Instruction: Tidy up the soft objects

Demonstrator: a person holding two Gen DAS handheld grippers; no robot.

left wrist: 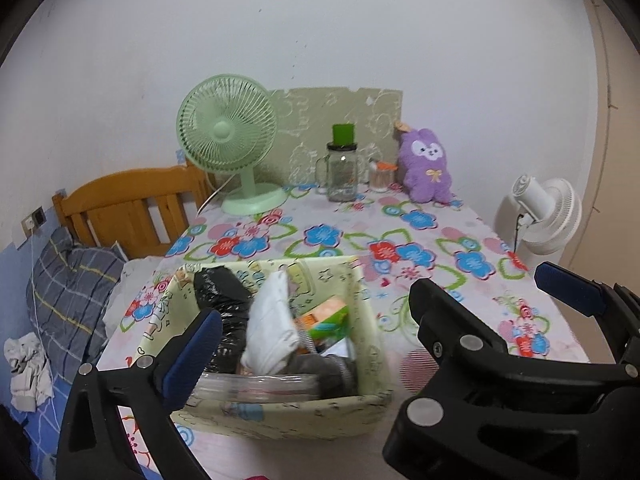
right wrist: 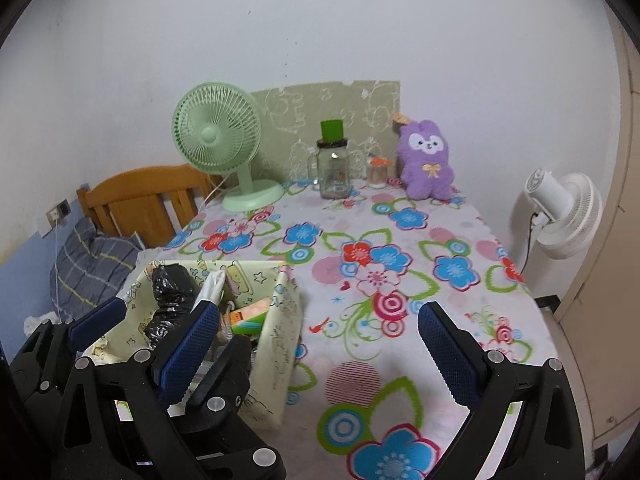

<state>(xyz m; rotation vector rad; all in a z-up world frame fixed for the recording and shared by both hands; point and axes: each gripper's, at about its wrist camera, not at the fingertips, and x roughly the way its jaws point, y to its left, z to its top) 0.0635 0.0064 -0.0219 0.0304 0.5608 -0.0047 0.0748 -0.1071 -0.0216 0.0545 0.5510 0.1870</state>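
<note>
Both grippers hover above the near edge of the flowered table [right wrist: 400, 240], empty. The left gripper [left wrist: 316, 308] has its jaws spread to their widest over the fabric bin [left wrist: 280, 412], nothing between the blue pads. The right gripper [right wrist: 320, 340] is likewise released, pads wide apart over bare tablecloth just right of the bin. The likeliest item left to sort is the purple plush toy [right wrist: 427, 160], upright against the wall at the far end of the table, just beside a small jar with an orange lid [right wrist: 378, 174] and near the glass mug [right wrist: 333, 172] with the green cap. It stands well apart from both grippers. Judgement: the plush will be light, compressible and non-slip; fleecy pile should seat well against the textured pads. Best hold looks like across the torso below the face, where the stuffing is thickest; ears or feet would let it flop and swing. Risk is the reach: the glass mug and jar are rigid and tippable neighbours. The bin already holds a black plastic bag [left wrist: 224, 304], a white folded soft item [left wrist: 272, 324], possibly cloth, the view is blurred, and an orange-green packet [left wrist: 326, 318]. The remaining room in the bin looks tight, so the plush may need pressing in.
</note>
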